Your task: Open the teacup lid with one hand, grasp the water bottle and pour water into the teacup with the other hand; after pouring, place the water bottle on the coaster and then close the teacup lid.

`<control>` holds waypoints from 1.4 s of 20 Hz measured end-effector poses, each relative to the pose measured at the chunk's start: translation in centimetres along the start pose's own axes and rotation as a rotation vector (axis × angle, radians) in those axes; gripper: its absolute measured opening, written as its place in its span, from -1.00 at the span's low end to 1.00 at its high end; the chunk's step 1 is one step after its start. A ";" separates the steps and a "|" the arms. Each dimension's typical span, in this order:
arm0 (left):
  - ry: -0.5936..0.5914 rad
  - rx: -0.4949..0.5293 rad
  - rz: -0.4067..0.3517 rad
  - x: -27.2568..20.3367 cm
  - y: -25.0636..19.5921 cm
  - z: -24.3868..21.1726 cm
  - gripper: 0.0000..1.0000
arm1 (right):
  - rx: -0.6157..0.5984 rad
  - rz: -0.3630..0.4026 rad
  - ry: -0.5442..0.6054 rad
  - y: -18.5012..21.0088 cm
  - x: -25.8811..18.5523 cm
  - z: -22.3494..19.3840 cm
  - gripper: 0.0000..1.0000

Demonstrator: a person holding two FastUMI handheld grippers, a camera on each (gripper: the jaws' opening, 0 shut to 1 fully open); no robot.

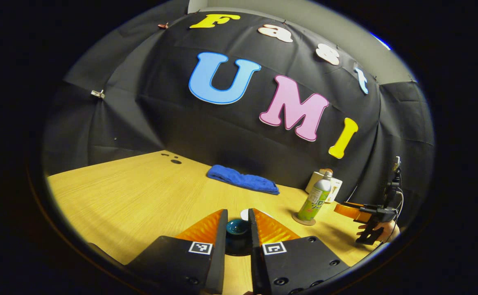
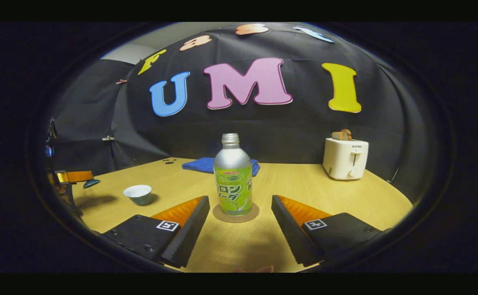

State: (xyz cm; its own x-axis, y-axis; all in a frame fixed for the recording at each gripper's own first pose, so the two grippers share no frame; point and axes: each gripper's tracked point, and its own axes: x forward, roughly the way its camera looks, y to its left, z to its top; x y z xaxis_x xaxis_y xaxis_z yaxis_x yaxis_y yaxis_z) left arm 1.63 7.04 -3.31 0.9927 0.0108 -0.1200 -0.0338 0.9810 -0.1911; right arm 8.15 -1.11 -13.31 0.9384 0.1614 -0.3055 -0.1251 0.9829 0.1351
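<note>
Lid [image 1: 236, 226] in left gripper [image 1: 237, 229], teacup [image 2: 138, 194] uncovered.

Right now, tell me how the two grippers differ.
The left gripper is shut on the lid; the right gripper is open and empty. The left gripper holds the lid off the table; the right gripper faces the bottle on its coaster, not touching it. Both point toward the cloth wall.

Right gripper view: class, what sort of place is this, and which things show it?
Probably a staged recording booth set up like a kitchen table: a wooden table walled by black cloth, with a toaster, a bottle on a coaster, and a teacup.
</note>
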 end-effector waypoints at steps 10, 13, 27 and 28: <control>0.139 0.202 0.008 9.9 -3.8 -2.7 -0.39 | -0.036 0.045 -0.152 1.5 -6.8 3.6 0.89; 0.148 0.224 0.047 11.0 -3.6 -3.7 -0.39 | -0.052 0.052 -0.175 1.0 -7.6 4.3 0.89; 0.167 0.245 0.090 12.6 -4.3 -5.9 -0.36 | -0.022 0.073 -0.207 1.1 -8.5 5.3 0.89; 0.168 0.258 0.097 12.7 -4.3 -6.0 -0.31 | -0.020 0.070 -0.213 0.9 -8.6 5.4 0.89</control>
State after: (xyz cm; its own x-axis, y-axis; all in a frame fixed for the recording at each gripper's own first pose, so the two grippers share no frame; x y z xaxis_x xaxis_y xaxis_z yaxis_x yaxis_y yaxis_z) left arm 13.65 1.81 -9.83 0.9527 0.0955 -0.2884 -0.0756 0.9940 0.0794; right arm 1.70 -2.07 -5.44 0.9739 0.2087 -0.0894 -0.1964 0.9719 0.1299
